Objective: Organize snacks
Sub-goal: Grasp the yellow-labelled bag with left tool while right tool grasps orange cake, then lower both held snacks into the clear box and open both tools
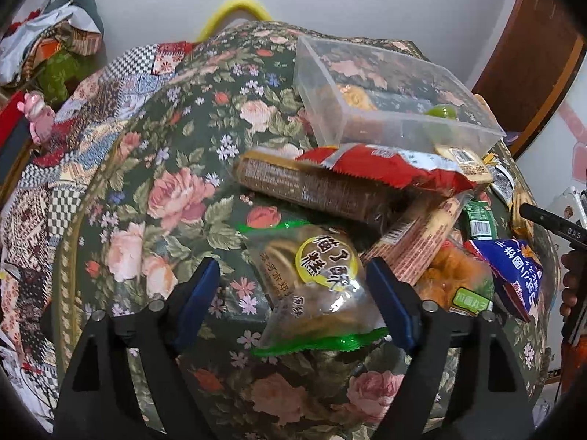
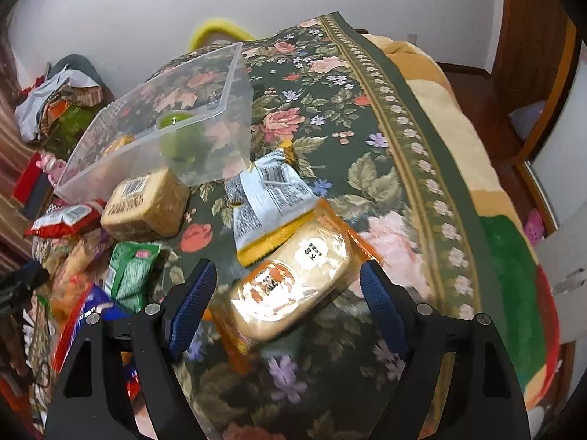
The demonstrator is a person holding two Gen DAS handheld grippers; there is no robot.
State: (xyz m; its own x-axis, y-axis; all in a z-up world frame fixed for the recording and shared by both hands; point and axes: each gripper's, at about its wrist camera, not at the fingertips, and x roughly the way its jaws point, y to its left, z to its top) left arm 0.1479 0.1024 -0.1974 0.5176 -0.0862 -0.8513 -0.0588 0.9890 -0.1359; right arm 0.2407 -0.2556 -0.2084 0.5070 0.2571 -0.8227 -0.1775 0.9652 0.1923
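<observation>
Blue pads are standing apart on both sides as we are working over this flowered cloth [image 2: 367, 139]: our left gripper [image 1: 293, 286] is hanging open around a clear cake pack [image 1: 315, 286] with green end seals, nothing pressing on it yet, and our right gripper [image 2: 286, 289] is hanging just as open around a golden pack [image 2: 293, 293] with an orange border. Behind both, the clear box [image 1: 385, 91] is waiting near the far side of the cloth, with a green thing and a golden snack or two already inside. On the left we are judging that the pack is soft film, so we are wanting the pads to meet its middle, not the crinkly seal, and to squeeze gently so the cake inside is not getting crushed. The brown biscuit roll [image 1: 312, 187] and red packet [image 1: 385, 168] are lying just beyond, so we are keeping our fingertips short of that heap. On the right, the golden pack is lying slanted with its far end touching a silver-and-yellow bag [image 2: 268, 198]; we are thinking of squaring the jaws to its narrow width first, then lifting clear before carrying it towards the box.
</observation>
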